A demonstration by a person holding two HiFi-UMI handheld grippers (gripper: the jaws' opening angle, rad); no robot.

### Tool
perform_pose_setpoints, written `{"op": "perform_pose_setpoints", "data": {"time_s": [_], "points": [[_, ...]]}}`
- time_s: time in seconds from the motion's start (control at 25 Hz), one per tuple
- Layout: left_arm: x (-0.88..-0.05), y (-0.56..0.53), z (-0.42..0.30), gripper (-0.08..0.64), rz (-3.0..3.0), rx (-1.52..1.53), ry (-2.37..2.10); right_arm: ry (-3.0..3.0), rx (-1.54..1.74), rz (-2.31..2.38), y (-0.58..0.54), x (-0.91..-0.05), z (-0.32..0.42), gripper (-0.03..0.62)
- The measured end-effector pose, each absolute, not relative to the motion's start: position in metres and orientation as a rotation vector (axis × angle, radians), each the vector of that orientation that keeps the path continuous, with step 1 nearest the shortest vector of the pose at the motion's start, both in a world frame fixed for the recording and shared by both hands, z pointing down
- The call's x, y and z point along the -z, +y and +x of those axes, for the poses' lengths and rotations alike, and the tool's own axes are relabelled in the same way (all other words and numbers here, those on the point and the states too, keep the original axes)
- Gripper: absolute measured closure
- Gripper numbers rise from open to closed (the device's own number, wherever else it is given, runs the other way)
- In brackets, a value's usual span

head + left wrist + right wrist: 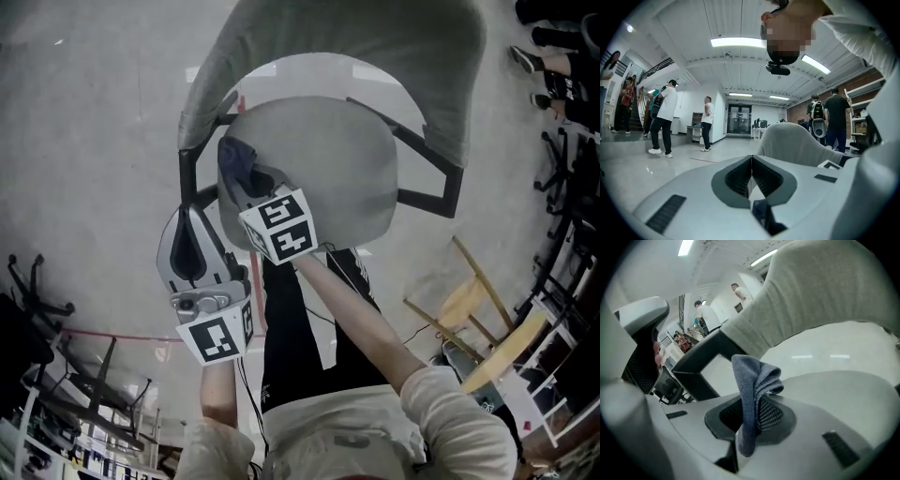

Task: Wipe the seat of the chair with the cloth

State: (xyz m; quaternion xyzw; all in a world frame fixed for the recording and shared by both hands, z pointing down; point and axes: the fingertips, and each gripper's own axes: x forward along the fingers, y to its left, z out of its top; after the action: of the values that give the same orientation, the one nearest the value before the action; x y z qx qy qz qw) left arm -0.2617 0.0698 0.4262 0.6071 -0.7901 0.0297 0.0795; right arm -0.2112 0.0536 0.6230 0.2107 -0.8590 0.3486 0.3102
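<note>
From where I stand the worry is the grip on the cloth (752, 394): the right tool (749, 420) is clamped on one end of the blue cloth, and the rest stands up out of the jaws in a loose, bunched fold. If that tool goes down onto the grey seat (319, 169) as it is, I think the hard jaw faces could meet the fabric before the cloth does. A firm sideways rub might also drag the cloth out of the pinch. The black armrest frame (187, 178) runs close by the seat's left edge, so a wide stroke that way could knock or snag on it. Nothing is steadying the chair either, so a hard push might shift it. In the head view the cloth (239, 164) sits over the seat's left edge, towards the backrest (347, 56), but I cannot tell whether it touches the seat. The right forearm reaches well out from the body, carrying the right tool (246, 183) in over that edge. The left arm is tucked in nearer the body, with the left tool (187, 220) just outside the armrest frame. Its own camera looks roughly level across the room, past the backrest (797, 140). The left tool (751, 174) has its jaws together on nothing and takes no part.
</note>
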Motion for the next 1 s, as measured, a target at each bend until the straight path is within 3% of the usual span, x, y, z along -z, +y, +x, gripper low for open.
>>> {"op": "perform_pose_setpoints", "data": {"time_s": [0.24,1.0], "points": [[-0.438,0.095,-0.277,0.545,1.768,-0.105,-2.357,-2.106,-1.170,0.499,0.096,-0.675,-0.236,0.543],[-0.446,0.061,-0.248,0.545,1.822,-0.110,-2.305,-2.063,-1.039,0.505,0.080,-0.695,-0.190,0.543]]}}
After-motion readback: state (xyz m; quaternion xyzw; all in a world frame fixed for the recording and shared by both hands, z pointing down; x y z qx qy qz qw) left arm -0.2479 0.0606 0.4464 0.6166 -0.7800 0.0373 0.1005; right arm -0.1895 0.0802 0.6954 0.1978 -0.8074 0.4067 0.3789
